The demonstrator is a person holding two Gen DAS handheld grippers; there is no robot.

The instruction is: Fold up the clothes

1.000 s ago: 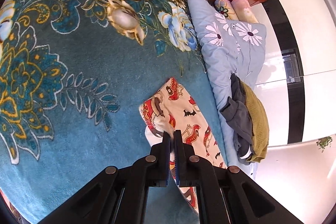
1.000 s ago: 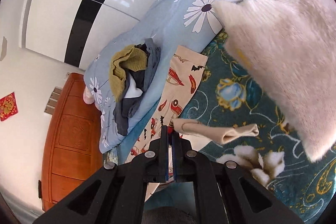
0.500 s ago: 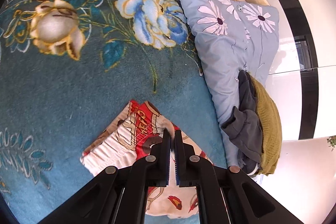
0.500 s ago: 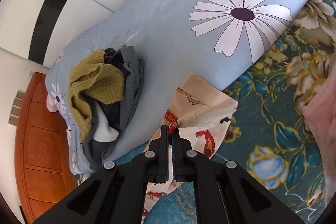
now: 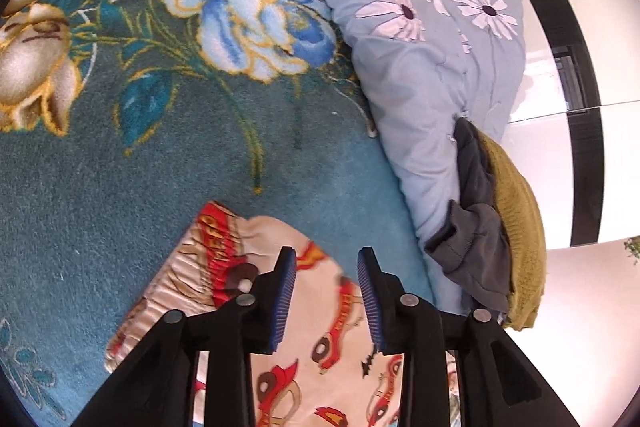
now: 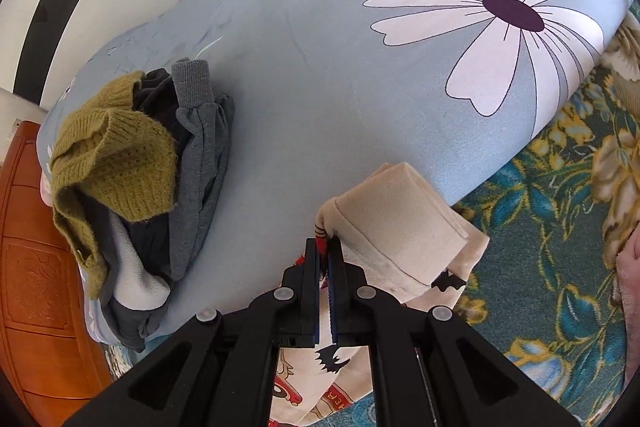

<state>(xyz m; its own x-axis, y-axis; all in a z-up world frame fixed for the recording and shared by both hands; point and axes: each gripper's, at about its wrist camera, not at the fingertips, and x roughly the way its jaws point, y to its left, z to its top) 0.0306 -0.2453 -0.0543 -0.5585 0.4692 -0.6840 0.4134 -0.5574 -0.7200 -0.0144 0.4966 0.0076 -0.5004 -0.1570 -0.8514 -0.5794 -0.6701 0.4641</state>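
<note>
Work surface was a teal plush blanket (image 5: 168,171) with large cream, gold and blue flower motifs, filling the left and centre of the left wrist view and showing again at the right edge and lower right of the right wrist view. A pale blue quilt (image 6: 360,67) printed with white daisies lay bunched beside it, across the upper centre of the right wrist view and at upper right of the left wrist view. On the quilt sat a heap of clothes: an olive knit sweater (image 6: 112,163) against a dark grey garment (image 6: 200,147), left of centre in the right wrist view. A carved reddish wooden headboard (image 6: 36,267) stood at the lower left edge of that view; glossy white wardrobe panels with a black stripe (image 5: 560,75) closed the room at the right of the left wrist view. The cartoon-print garment (image 5: 316,339), cream with red cars and black bats, lay on the blanket at bottom centre of the left wrist view, its gathered waistband toward the left. The left gripper (image 5: 326,291) was opening, jaws apart over the cloth, blue pads clear of it, nothing gripped. The right gripper (image 6: 327,259) stood almost closed, pinching a red-edged corner of the same garment, whose plain cream underside bulged up just right of the fingertips.
</note>
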